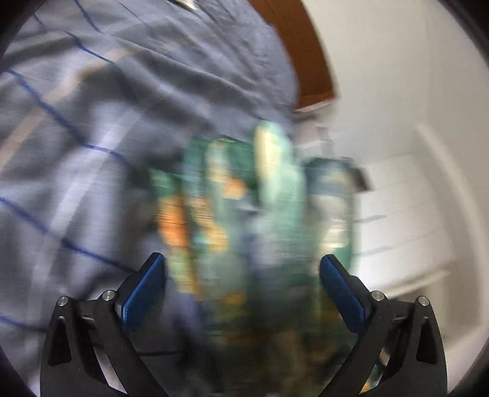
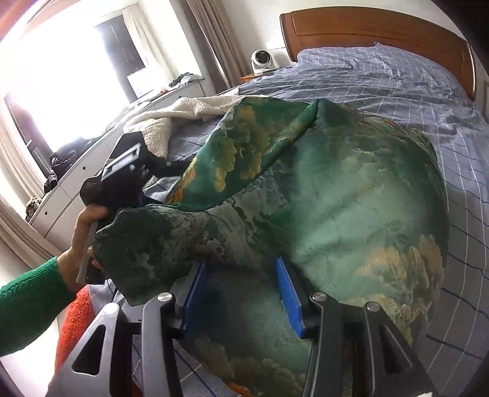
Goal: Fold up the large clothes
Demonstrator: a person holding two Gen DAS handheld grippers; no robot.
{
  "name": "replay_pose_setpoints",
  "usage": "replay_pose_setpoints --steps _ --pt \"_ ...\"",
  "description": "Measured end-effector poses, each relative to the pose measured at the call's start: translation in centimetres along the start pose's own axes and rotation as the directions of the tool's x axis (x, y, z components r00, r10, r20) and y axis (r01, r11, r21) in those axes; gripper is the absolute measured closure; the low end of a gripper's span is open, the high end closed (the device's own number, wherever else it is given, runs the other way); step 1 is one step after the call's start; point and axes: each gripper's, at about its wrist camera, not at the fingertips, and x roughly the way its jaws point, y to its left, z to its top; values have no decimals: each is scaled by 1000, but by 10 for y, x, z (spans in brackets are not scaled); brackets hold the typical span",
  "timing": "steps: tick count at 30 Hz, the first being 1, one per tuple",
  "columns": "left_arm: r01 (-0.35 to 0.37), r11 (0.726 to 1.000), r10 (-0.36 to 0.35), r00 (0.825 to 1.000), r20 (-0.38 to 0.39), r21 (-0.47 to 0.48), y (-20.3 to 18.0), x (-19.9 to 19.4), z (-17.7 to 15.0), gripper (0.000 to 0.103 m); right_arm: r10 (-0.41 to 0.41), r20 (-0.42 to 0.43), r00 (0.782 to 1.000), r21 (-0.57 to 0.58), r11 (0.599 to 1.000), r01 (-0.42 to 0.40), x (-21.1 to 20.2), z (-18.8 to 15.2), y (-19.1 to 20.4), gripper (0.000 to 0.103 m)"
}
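My right gripper (image 2: 241, 293) has its blue fingers (image 2: 288, 297) parted, with the green printed garment (image 2: 336, 198) bunched between them; I cannot tell whether the pads actually pinch the cloth or just straddle it. My left gripper (image 1: 243, 284) shows its fingers (image 1: 143, 290) spread wide, the same garment a blur ahead of them, apparently not held. In the right wrist view my left hand (image 2: 87, 232) holds that gripper's body at the garment's left edge, near a raised, draped fold.

The garment lies heaped on the bed (image 2: 412, 91), over the blue checked sheet, with a white fluffy towel (image 2: 171, 119) beyond it and the wooden headboard (image 2: 366, 27) at the far end.

I judge the cloth light, thin and rather silky: it will slump, slide off the pads and drag folds with it. I would take it at a hem or seam edge, pinching a doubled layer near the corners, not mid-panel.
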Motion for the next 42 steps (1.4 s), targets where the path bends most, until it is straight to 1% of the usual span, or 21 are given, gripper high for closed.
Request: replay_pose_setpoints --steps 2,6,9,11,13,15,16,18,19,22,24,25,26,28,29,31,33,35,39,41,42 --pt "56 998 -56 998 -14 -5 0 7 6 1 -1 2 1000 2 1000 1 -2 -3 1 56" --pt "46 999 -45 997 -63 10 -9 24 13 1 -4 0 1000 2 1000 4 0 -3 0 56" --pt "-1 995 13 993 -118 98 -33 35 13 1 -14 -9 1000 -7 1000 14 2 -2 0 56" --pt "-79 982 108 979 -172 170 -53 52 15 1 -30 -18 999 -23 999 30 6 -3 2 56" --pt "-166 961 215 951 -221 220 -65 73 22 1 -47 -22 999 -33 998 46 9 -4 4 56" --pt "-259 935 323 905 -276 243 -72 99 25 1 -64 -20 998 -37 997 63 11 -5 7 56" --pt "-315 913 386 873 -300 259 -72 112 29 0 -70 -16 997 -41 997 69 11 -6 8 56" --pt "-371 890 444 836 -324 264 -72 125 33 1 -85 -14 996 -52 995 84 10 -7 10 56" --pt "-377 888 449 833 -323 261 -72 126 35 3 -87 -13 996 -53 995 86 6 -7 11 56" --pt "-359 899 425 854 -300 253 -69 118 37 14 -46 -1 999 -3 999 46 -20 -3 2 53" --pt "-339 910 400 871 -286 240 -65 113 36 17 -7 50 999 105 994 2 -49 -7 -24 29" --pt "-331 913 390 878 -276 238 -64 113 36 18 -3 82 997 163 987 -10 -62 -11 -42 22" --pt "-328 914 386 882 -269 238 -63 112 36 18 -21 106 994 251 968 -6 -74 -20 -70 16" --pt "-327 914 385 888 -253 241 -63 115 36 18 -45 86 995 382 924 9 -79 -34 -113 16" --pt "-328 913 385 889 -247 244 -63 116 34 17 -28 63 998 466 885 -5 -78 -43 -138 16" --pt "-324 914 381 892 -242 244 -63 108 30 17 81 61 995 599 795 -101 -69 -59 -176 15" --pt "-321 916 377 894 -240 241 -61 107 27 17 159 96 983 617 765 -184 -62 -59 -186 16" --pt "-321 917 376 895 -241 239 -55 98 21 17 230 109 967 582 774 -250 -49 -50 -184 16" --pt "-347 907 400 887 -230 237 -44 89 10 17 275 60 960 560 786 -260 -4 -32 -186 12" --pt "-377 896 425 880 -211 234 -44 85 -8 19 245 9 969 545 811 -210 10 -27 -187 15" --pt "-405 879 455 871 -187 251 -50 85 -12 21 224 -8 975 536 824 -185 11 -25 -185 23"
